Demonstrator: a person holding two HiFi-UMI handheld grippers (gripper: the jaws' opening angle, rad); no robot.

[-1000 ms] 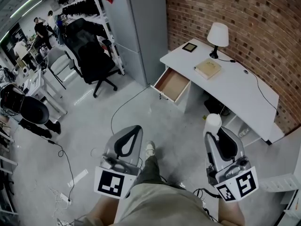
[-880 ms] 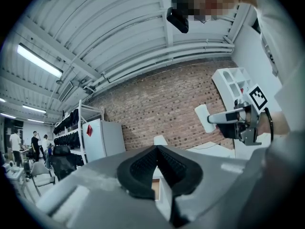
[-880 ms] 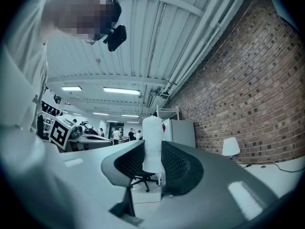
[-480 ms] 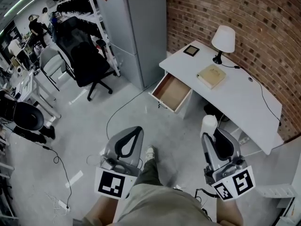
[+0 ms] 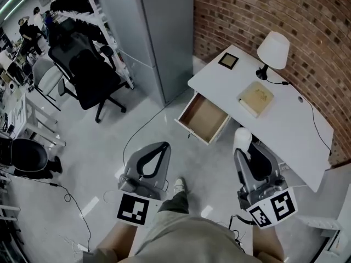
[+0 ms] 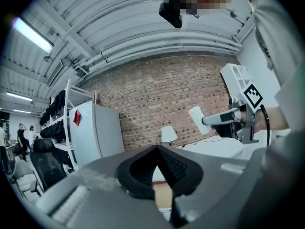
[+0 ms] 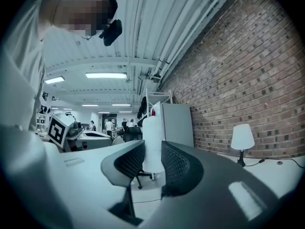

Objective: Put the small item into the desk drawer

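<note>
Pinches small white item (image 5: 242, 138) in right tongs (image 5: 244, 148).
Holds left tongs (image 5: 162, 145) pressed together above floor (image 5: 104, 141), near open drawer (image 5: 204, 117).

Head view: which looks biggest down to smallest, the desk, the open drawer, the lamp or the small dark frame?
1. desk
2. drawer
3. lamp, though it stands taller, nearer the camera
4. frame
</note>
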